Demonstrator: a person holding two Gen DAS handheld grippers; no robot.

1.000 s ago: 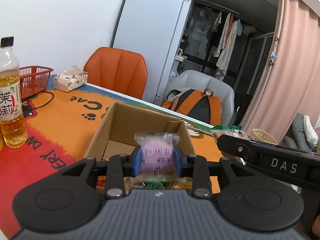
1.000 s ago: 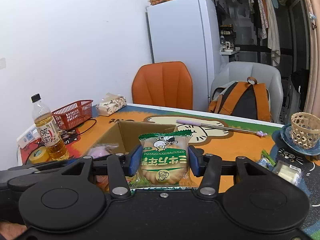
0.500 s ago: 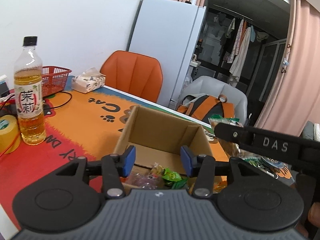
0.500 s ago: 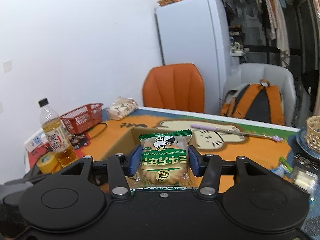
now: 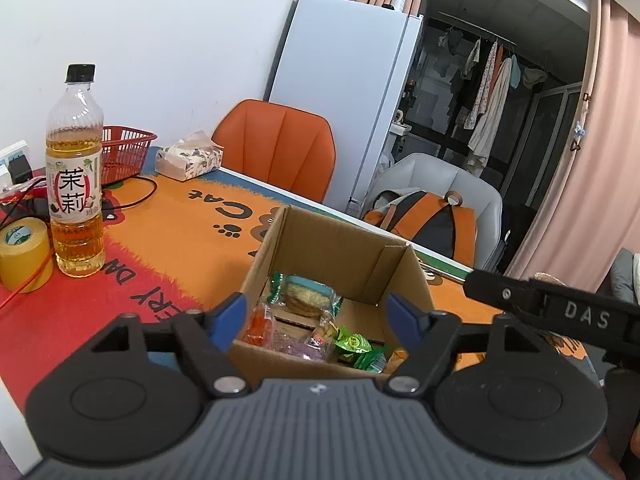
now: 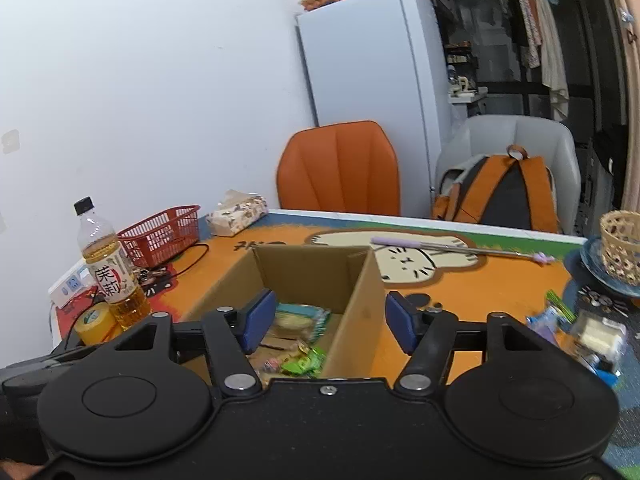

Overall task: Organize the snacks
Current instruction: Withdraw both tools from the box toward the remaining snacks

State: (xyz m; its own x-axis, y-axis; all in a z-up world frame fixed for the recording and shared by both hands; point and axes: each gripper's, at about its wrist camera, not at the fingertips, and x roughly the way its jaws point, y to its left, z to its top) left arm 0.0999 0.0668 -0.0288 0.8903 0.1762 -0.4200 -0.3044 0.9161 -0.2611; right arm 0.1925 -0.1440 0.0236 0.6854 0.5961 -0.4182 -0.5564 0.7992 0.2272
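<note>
An open cardboard box (image 5: 340,248) (image 6: 360,280) stands on the orange cat-print mat. Inside lie several wrapped snacks: a green-edged biscuit pack (image 5: 306,292) (image 6: 298,320), a purple pack (image 5: 292,346), small green packets (image 5: 354,344) (image 6: 304,364). My left gripper (image 5: 316,314) hovers over the box's near edge, its jaws opening with nothing between them. My right gripper (image 6: 330,320) hangs over the box's right wall, jaws opening too, and nothing is held. More snacks (image 6: 596,332) lie on the mat at the right.
A tea bottle (image 5: 74,176) (image 6: 110,268) and a yellow tape roll (image 5: 22,256) stand at the left, with a red basket (image 5: 122,152) and a tissue box (image 5: 188,160) behind. A wicker cup (image 6: 622,248) on a plate sits at far right. Chairs and a fridge stand beyond the table.
The left gripper let go of the pink-purple snack, which now lies in the box, and opened wider. The right gripper released the green biscuit pack into the box.
</note>
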